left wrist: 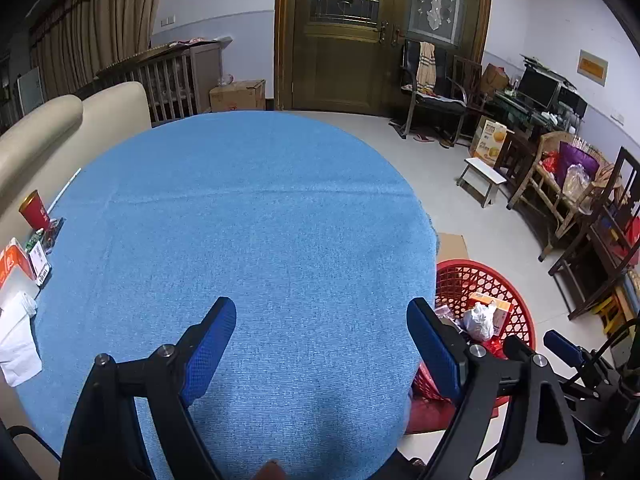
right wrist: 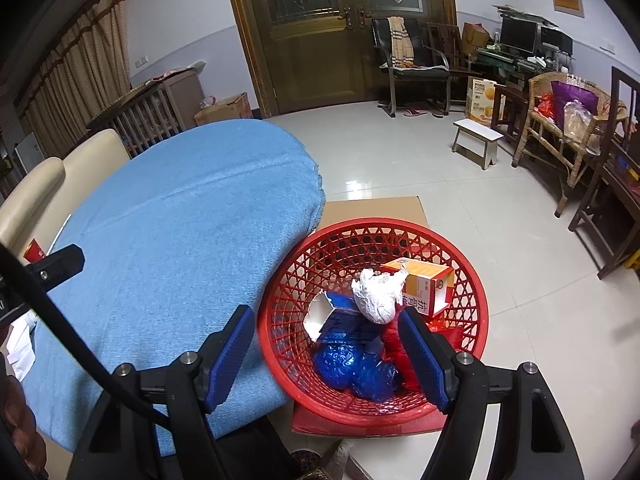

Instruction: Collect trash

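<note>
Beside the red basket [right wrist: 372, 312], which stood on a cardboard sheet [right wrist: 384, 208] on the floor just off the edge of the blue-covered bench [left wrist: 248, 240], we held both grippers with their fingers spread wide and nothing between them. The basket already contained a crumpled white wad [right wrist: 378, 294], an orange carton [right wrist: 426, 284], a blue box [right wrist: 346, 320] and blue plastic wrap [right wrist: 356, 372]. The right gripper [right wrist: 326, 354] hovered above the near rim of the basket, the wad lying just beyond its right finger. The left gripper [left wrist: 322, 346] hung over bare cloth, the basket lying past its right finger. What remained on the bench lay well apart from the basket, at the far left edge: white crumpled paper [left wrist: 18, 332], small boxes [left wrist: 24, 264] and a red cup [left wrist: 35, 209]. We judged the main risk to be reach: stretching the left gripper across to that edge could knock the cup over or push light paper off the bench. A second risk, in our judgement, was the two grippers colliding, since they sat near each other at the basket's side.
</note>
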The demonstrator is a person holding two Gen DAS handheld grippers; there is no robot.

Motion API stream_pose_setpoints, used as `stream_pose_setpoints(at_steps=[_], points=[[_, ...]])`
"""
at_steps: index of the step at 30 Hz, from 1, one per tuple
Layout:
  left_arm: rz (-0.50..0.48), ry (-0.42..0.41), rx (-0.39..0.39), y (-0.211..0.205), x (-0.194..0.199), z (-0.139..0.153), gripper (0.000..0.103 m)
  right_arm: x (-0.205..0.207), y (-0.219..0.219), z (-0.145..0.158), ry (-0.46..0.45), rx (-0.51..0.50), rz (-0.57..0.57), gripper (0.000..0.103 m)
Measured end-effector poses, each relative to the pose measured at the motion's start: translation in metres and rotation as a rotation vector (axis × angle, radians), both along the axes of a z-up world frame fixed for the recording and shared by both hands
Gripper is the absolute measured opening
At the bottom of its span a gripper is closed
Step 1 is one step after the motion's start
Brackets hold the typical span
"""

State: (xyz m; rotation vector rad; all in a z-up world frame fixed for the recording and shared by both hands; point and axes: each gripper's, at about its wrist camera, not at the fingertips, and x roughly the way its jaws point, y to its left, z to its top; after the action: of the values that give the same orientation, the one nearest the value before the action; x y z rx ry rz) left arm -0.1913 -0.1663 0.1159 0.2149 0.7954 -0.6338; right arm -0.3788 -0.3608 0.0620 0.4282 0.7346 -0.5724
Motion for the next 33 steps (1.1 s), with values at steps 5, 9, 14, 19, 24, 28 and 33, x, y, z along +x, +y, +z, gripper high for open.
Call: stream_pose_setpoints(at_steps=[5,9,14,19,24,28,33], points=[[-0.006,-0.001,0.008,-0.001,-0.0006,0.0,0.088,-0.0005,-0.0009,-0.0012,0.004,0.005,-0.008,0.078],[-0.01,0.002,0.008,-0.0007,-0.0011,-0.0001,0.088,-0.0004,-0.0007,-0.0013,0.005,0.006,-0.01,0.078],[-0.019,0.004,0.009,0.0008,-0.0004,0.0018,0.088,0.0001,0.0003,-0.0017,0.008,0.006,-0.01,0.078],[-0.031,-0.001,0.013,-0.0007,-0.0023,0.0022,0.088,-0.0003,0.0008,-0.0012,0.006,0.001,-0.014,0.078],[-0.041,-0.013,0.025,-0.0029,-0.0042,0.0022,0.088,-0.0012,0.0002,0.0,0.004,-0.005,-0.025,0.078],[-0.046,-0.006,0.027,-0.0027,-0.0038,0.0005,0.088,-0.0016,0.0012,0.0014,0.002,-0.012,-0.026,0.078],[-0.044,-0.005,0.034,-0.004,-0.0042,-0.0013,0.088,-0.0018,0.0036,0.0027,0.001,-0.022,-0.022,0.078]])
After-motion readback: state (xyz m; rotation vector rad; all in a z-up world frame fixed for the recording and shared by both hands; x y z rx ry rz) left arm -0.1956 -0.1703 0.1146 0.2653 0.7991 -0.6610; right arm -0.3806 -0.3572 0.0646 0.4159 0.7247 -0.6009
